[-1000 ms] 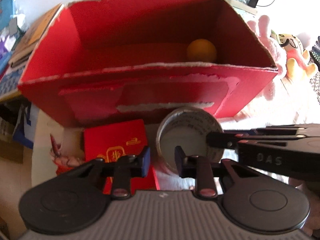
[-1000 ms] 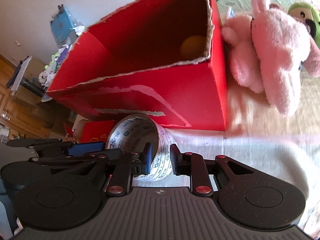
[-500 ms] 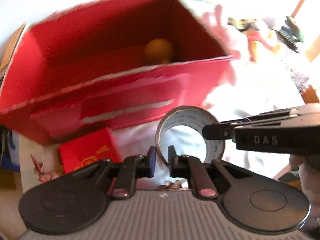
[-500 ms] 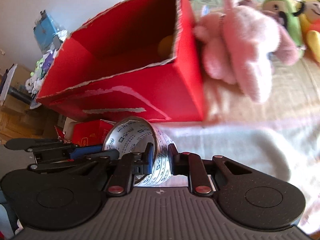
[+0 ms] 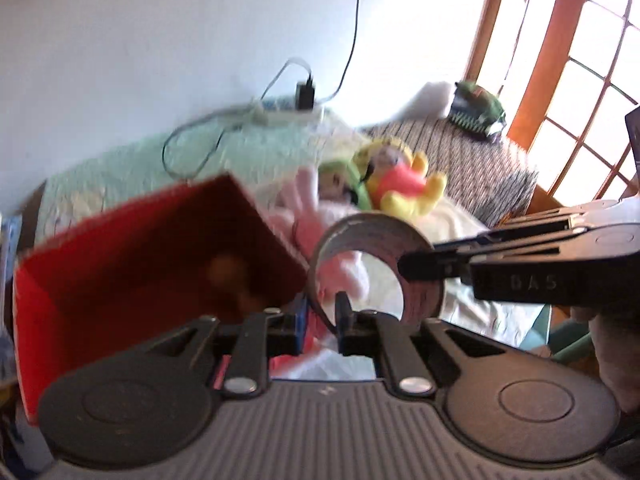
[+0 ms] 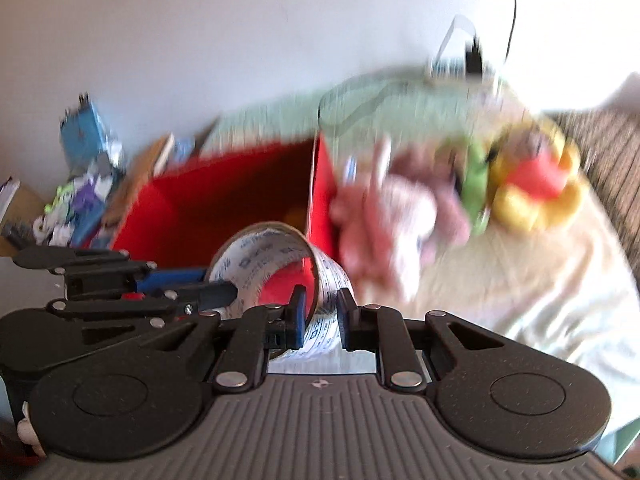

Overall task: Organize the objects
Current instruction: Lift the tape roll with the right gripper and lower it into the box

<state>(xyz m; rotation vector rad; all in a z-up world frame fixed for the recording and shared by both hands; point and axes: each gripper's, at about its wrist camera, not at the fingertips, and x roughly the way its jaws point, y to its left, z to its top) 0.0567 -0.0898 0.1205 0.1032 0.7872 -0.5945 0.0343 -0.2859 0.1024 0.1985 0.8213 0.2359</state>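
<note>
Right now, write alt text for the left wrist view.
Two grippers hold a tape roll in the air: the left gripper pinches its lower wall, the right gripper its right side. Behind it are an open red box and plush toys on a bed.

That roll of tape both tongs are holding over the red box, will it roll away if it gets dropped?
Probably: the tape roll is a hollow ring, apt to roll on its rim. It looks stiff, keeping its round shape while pinched. Inside the red box, the walls should stop it.
</note>
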